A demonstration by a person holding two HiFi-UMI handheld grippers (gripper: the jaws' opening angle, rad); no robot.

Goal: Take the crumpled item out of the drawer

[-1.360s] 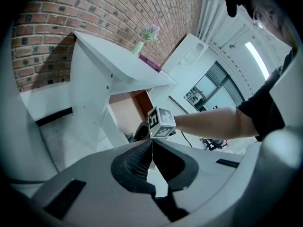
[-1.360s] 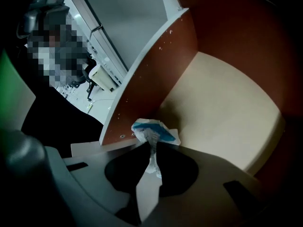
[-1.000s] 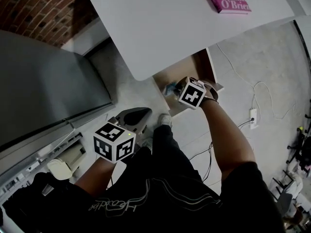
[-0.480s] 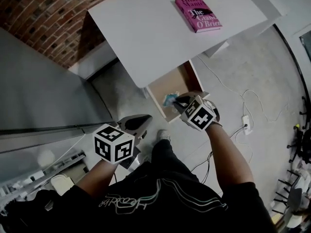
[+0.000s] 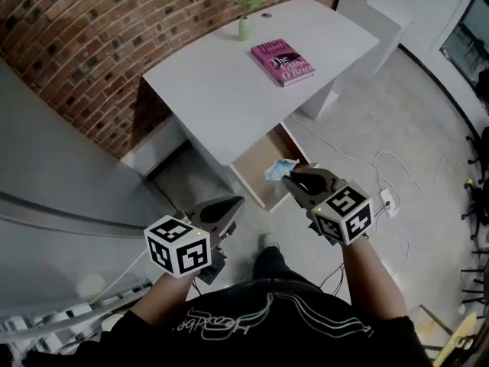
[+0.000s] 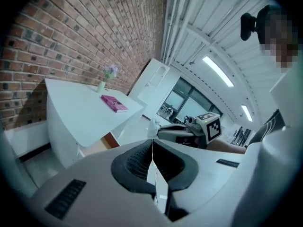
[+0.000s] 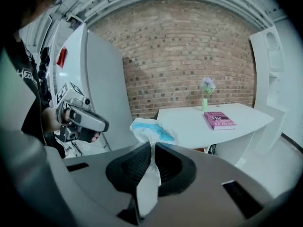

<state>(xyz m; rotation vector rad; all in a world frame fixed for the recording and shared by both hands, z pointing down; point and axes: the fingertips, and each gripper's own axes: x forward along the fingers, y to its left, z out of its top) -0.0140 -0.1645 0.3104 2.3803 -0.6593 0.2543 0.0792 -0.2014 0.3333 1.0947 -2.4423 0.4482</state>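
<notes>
A crumpled pale blue and white item [image 5: 280, 169] [image 7: 150, 132] is pinched in my right gripper [image 5: 292, 179] [image 7: 152, 148], which is shut on it and holds it in the air in front of the open wooden drawer [image 5: 260, 176] under the white desk [image 5: 229, 82]. In the head view my left gripper [image 5: 229, 207] hangs lower left of the drawer, over the floor. Its jaws [image 6: 151, 148] are shut with nothing between them. In the left gripper view the right gripper [image 6: 182, 131] shows with the crumpled item [image 6: 152, 126] at its tip.
On the desk lie a pink book [image 5: 283, 61] and a small green vase with purple flowers [image 5: 245, 6]. A brick wall [image 5: 99, 29] runs behind the desk. A grey panel [image 5: 53, 174] stands on the left. White cables and a wall socket [image 5: 386, 199] lie on the floor to the right.
The right gripper has drawn back from the drawer toward me with the crumpled item in its jaws. The head view has tilted up, so the whole desk and brick wall now show.
</notes>
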